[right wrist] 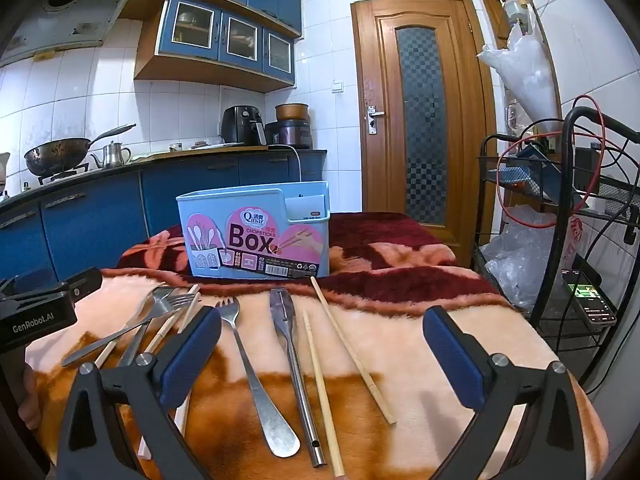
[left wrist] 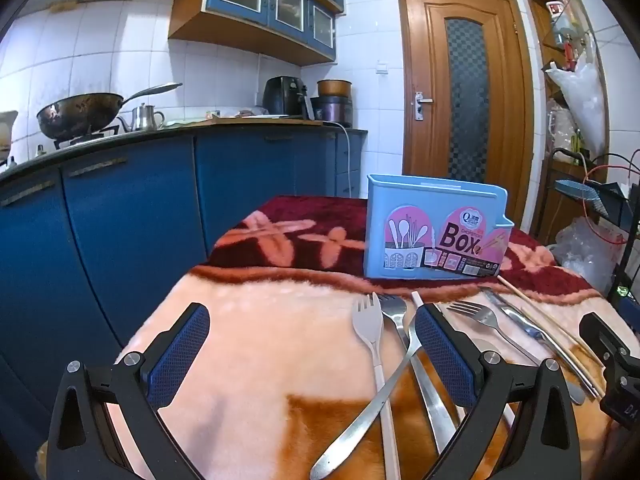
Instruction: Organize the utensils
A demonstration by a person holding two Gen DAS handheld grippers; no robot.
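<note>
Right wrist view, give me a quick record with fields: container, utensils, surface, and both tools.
container: blue chopsticks box, upright at the back of the blanket
utensils: steel fork, metal peeler, two wooden chopsticks, more crossed at left
surface: fleece blanket
right tool: open, holding nothing
left tool: open, holding nothing

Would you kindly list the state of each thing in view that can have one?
Left gripper: open, empty, over the forks.
Right gripper: open, empty.
Box: upright, top open; contents hidden.
White fork: flat on the blanket, metal fork crossing it.
Chopsticks: flat, apart.
Door: closed.
Wok: on the stove.
</note>
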